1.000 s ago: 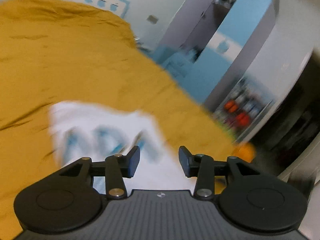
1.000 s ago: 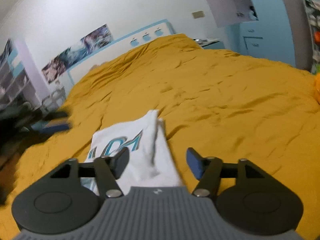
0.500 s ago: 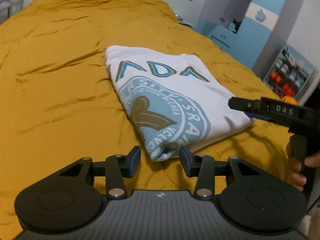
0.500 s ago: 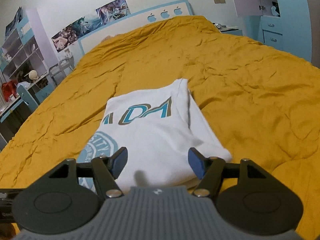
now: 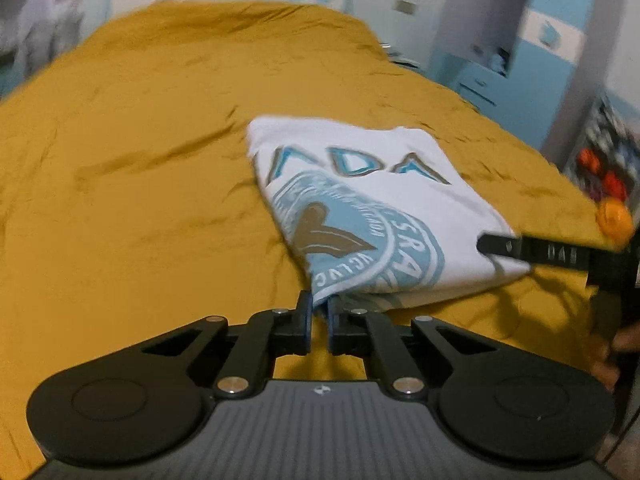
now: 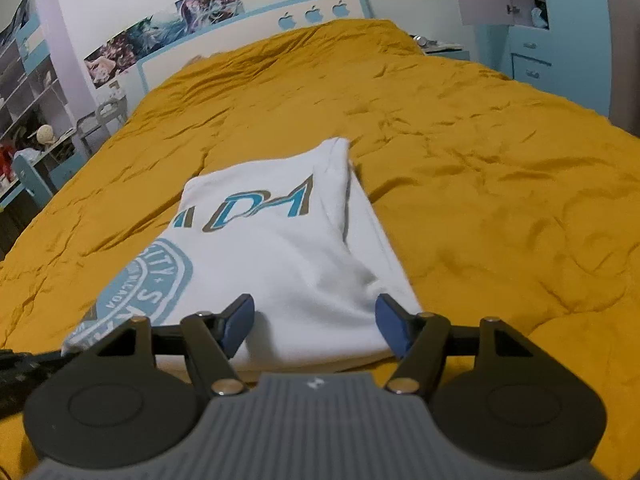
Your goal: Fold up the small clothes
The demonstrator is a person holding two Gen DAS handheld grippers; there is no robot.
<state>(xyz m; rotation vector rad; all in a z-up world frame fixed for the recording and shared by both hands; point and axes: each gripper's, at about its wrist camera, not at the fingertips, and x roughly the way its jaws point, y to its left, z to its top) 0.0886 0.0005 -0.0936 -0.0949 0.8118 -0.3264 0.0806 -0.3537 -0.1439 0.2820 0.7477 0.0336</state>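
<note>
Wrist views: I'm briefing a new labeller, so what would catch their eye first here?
The folded white T-shirt with its blue-and-brown print, lying on the mustard-yellow bedspread that fills both views. Next, the left gripper shut on the shirt's near corner, while the right gripper hangs open over the near edge.

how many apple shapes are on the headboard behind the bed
3. The apple shapes sit in a row on the white headboard above the far edge of the mustard bedspread. The blurred left wrist view also shows three there; more could be hidden behind the bedspread.
</note>
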